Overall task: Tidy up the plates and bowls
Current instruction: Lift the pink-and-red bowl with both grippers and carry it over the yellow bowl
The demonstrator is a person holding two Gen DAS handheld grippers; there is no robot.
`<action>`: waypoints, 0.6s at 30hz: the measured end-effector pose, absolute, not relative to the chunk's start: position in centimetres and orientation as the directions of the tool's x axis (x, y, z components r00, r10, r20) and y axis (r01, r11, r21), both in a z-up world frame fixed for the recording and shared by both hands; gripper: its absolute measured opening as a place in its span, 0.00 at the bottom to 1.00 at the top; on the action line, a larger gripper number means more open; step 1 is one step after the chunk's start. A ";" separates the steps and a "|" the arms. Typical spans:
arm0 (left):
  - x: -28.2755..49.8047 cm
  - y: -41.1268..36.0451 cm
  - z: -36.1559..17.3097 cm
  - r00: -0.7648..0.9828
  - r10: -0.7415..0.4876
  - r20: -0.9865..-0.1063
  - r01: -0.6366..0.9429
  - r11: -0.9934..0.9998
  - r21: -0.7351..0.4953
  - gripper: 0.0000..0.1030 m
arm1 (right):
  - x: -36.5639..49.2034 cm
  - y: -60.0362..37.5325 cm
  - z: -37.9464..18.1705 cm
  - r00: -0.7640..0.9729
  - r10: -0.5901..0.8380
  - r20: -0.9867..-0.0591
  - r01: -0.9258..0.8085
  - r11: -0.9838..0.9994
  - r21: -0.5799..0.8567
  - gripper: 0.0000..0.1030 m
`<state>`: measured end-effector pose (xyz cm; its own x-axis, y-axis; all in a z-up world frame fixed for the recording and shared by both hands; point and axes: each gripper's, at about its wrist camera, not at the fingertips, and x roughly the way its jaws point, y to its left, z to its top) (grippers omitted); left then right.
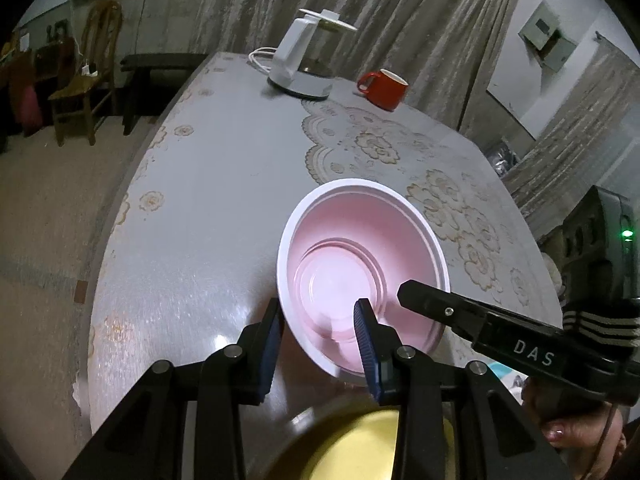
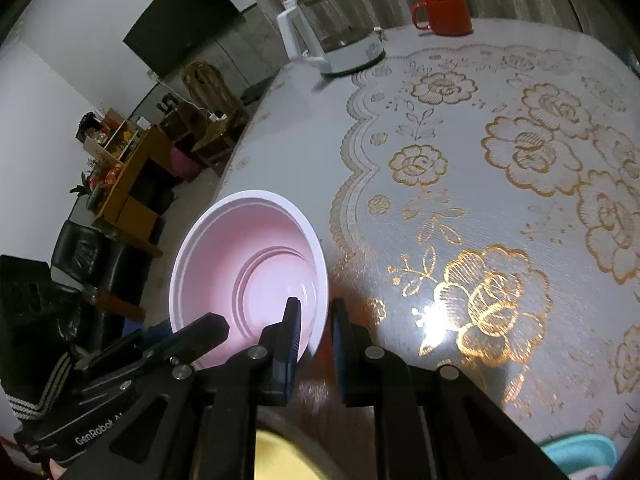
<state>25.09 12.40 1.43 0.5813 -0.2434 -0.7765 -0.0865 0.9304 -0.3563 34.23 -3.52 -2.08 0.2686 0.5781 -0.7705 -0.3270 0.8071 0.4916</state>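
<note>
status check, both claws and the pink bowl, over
Left claw and right claw each clamped on pink bowl rim, opposite sides. Bowl tilted above yellow dish. Nothing blocking.

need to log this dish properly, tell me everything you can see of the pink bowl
The pink bowl is round and deep, pale pink inside with a white rim and white outer wall, and looks like smooth plastic. Stepped concentric rings circle its flat base. It is empty and tilted, with no visible contact with the floral tablecloth. The left tool grips one side of its rim and the right tool the opposite side, each with one pad inside the wall and one outside. A yellow dish lies below it.
</note>
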 end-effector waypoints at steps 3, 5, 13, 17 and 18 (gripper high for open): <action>24.1 11.9 1.9 0.589 -0.247 -0.769 -0.078 0.930 -0.359 0.35 | 33.1 -4.1 -1.3 0.280 0.582 -0.764 -0.336 0.805 0.489 0.13; 23.3 11.5 2.2 0.598 -0.245 -0.763 -0.070 0.932 -0.355 0.36 | 32.3 -4.6 -0.9 0.286 0.589 -0.756 -0.339 0.800 0.495 0.14; 20.5 10.7 3.0 0.621 -0.245 -0.745 -0.058 0.933 -0.355 0.40 | 29.7 -5.5 0.0 0.295 0.608 -0.737 -0.348 0.787 0.510 0.14; 19.4 10.5 3.3 0.630 -0.243 -0.738 -0.052 0.935 -0.352 0.40 | 28.3 -5.9 0.4 0.298 0.617 -0.729 -0.355 0.780 0.515 0.13; 19.2 10.4 3.4 0.630 -0.246 -0.737 -0.050 0.934 -0.354 0.40 | 28.0 -6.0 0.5 0.299 0.618 -0.727 -0.357 0.779 0.516 0.13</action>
